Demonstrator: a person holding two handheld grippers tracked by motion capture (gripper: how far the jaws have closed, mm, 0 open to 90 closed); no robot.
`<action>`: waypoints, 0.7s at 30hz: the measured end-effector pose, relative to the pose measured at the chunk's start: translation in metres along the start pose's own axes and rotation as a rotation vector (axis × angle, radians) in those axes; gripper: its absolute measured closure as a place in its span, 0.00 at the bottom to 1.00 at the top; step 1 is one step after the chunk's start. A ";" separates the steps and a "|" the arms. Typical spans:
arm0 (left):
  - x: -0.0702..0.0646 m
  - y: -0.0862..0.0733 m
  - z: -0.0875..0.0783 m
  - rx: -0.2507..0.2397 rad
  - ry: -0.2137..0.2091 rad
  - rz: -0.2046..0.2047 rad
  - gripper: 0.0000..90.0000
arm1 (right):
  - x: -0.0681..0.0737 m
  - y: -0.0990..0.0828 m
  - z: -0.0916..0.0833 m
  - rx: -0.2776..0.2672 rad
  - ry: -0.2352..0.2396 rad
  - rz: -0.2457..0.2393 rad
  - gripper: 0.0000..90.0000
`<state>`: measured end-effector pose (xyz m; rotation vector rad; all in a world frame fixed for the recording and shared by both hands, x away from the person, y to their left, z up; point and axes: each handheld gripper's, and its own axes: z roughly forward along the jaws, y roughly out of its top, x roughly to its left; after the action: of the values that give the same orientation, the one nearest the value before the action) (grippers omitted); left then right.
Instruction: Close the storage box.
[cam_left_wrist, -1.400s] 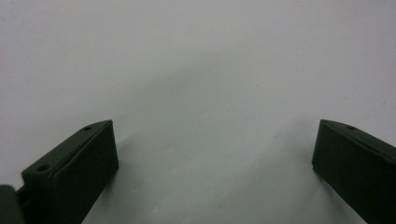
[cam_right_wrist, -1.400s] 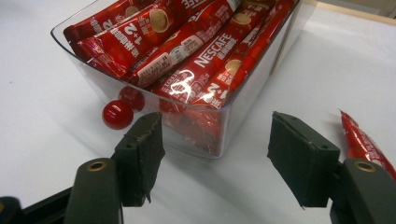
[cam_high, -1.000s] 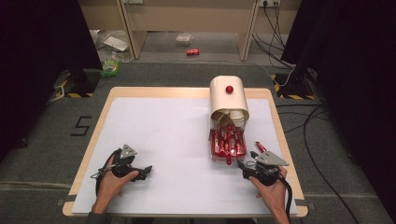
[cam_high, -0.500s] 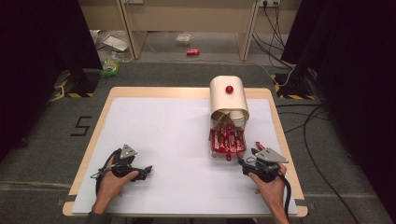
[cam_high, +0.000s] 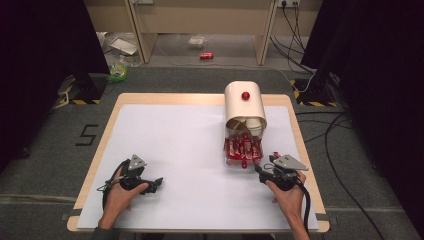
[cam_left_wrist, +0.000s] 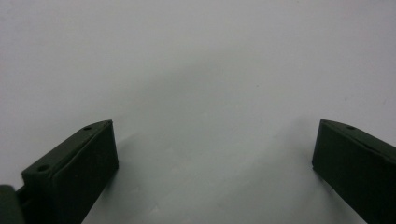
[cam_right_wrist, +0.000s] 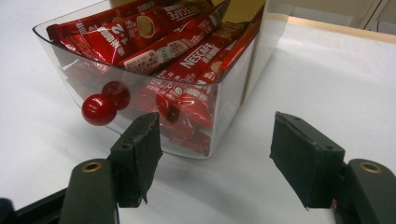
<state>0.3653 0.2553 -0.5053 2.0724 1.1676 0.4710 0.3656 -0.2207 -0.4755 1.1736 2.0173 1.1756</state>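
**Right hand-held gripper closing in on the drawer of coffee sachets**

We are holding the right hand-held gripper (cam_high: 263, 167) just in front of the clear drawer (cam_right_wrist: 154, 93), which is standing pulled out from the cream dispenser box (cam_high: 244, 106) on the right half of the bench (cam_high: 175, 135). Compared with a second ago, the right hand-held gripper has crept a little nearer the drawer's front, while the drawer itself has not shifted. In the right gripper view we are seeing the jaws spread wide and gripping nothing, the left jaw almost at the drawer's front wall, just below the red knob (cam_right_wrist: 98, 109). The red coffee sachets (cam_right_wrist: 163, 46) are lying packed in the drawer, heaped to its rim.

We are resting the left hand-held gripper (cam_high: 156, 182) low over the bare white bench near its front left; its jaws are also spread apart and holding nothing, and it has barely moved.

We judge that the approach is nearly finished: the next move is probably either a grip on the knob or a reach over the rim for a sachet, and the jaws are not yet lined up on either one.
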 end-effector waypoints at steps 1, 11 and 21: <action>0.000 0.000 0.000 0.000 0.000 0.000 0.00 | -0.001 0.001 0.001 0.000 0.000 -0.003 0.37; 0.000 0.000 0.000 0.000 0.000 0.000 0.00 | -0.003 0.004 0.009 0.000 -0.009 0.010 0.37; 0.000 0.000 0.000 0.000 0.000 0.000 0.00 | -0.005 0.006 0.014 -0.002 -0.016 0.016 0.37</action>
<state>0.3652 0.2553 -0.5053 2.0722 1.1678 0.4710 0.3805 -0.2177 -0.4772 1.1964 1.9979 1.1728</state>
